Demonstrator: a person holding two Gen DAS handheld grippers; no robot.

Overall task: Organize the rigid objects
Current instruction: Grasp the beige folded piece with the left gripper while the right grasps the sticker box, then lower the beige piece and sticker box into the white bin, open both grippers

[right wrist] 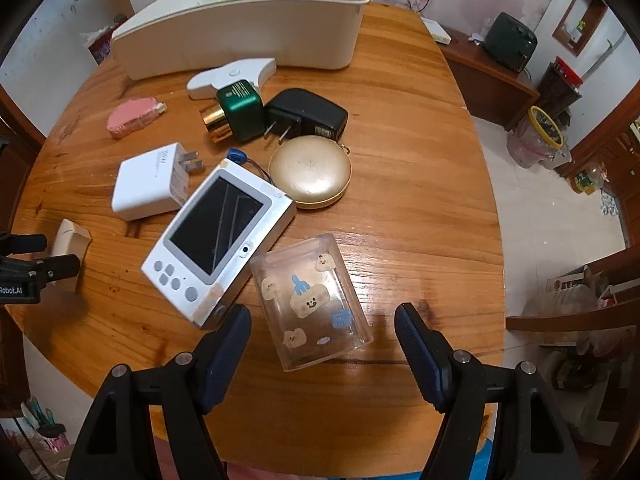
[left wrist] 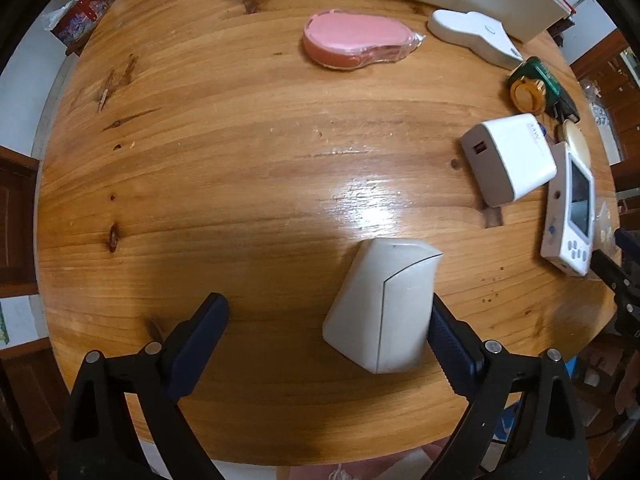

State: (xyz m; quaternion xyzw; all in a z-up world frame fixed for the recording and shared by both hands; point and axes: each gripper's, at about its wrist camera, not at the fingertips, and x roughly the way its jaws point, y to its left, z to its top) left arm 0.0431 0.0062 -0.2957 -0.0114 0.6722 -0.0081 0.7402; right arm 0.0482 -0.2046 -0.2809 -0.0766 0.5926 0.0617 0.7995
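Note:
In the left wrist view a white wedge-shaped case [left wrist: 380, 304] lies on the round wooden table [left wrist: 240, 160]. My left gripper [left wrist: 326, 304] stands open around it: the right finger is right beside the case, the left finger well apart. The same case [right wrist: 72, 240] shows at the left edge of the right wrist view. There, a clear plastic box with cartoon stickers [right wrist: 312, 304] lies between the fingers of my open right gripper [right wrist: 322, 312], neither pad touching it. A white handheld game device [right wrist: 220, 240] lies just past the left finger.
A long white bin [right wrist: 248, 32] stands at the table's far side. Before it lie a white flat device [right wrist: 232, 74], green bottle [right wrist: 240, 110], black adapter [right wrist: 308, 114], gold compact [right wrist: 310, 174], white charger [right wrist: 148, 188] and pink wrapped item [right wrist: 132, 116].

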